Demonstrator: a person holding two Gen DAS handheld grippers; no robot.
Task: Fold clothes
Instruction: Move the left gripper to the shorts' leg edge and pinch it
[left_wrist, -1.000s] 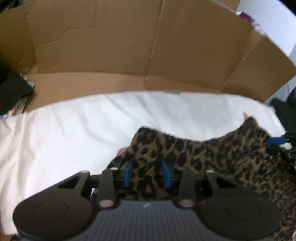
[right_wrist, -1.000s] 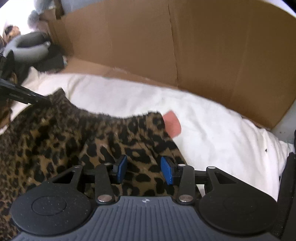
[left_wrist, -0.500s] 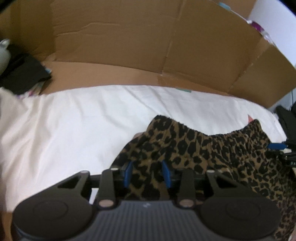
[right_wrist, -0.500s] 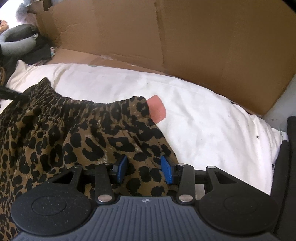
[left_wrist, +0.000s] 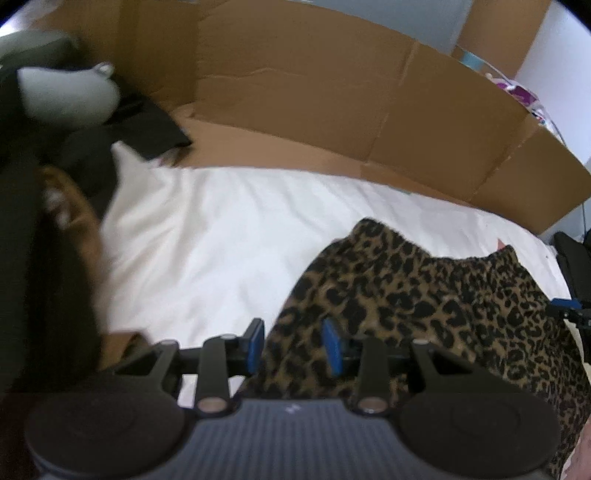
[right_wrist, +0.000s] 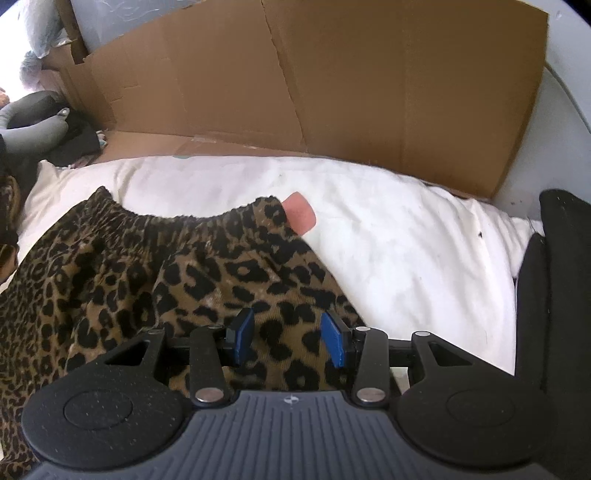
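Barely begun: both grippers, left (left_wrist: 293, 347) and right (right_wrist: 291, 341), clamped on garment (right_wrist: 155, 273), unfolded, bunched on sheet (right_wrist: 388, 240) before cardboard (right_wrist: 332, 81).

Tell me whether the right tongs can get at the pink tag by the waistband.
Probably yes: the pink tag lies exposed on the white sheet straight ahead, but the right tongs seem shut on the leopard-print garment.

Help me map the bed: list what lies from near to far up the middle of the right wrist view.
Right gripper → leopard-print fabric garment → pink tag → white bedsheet → brown cardboard wall.
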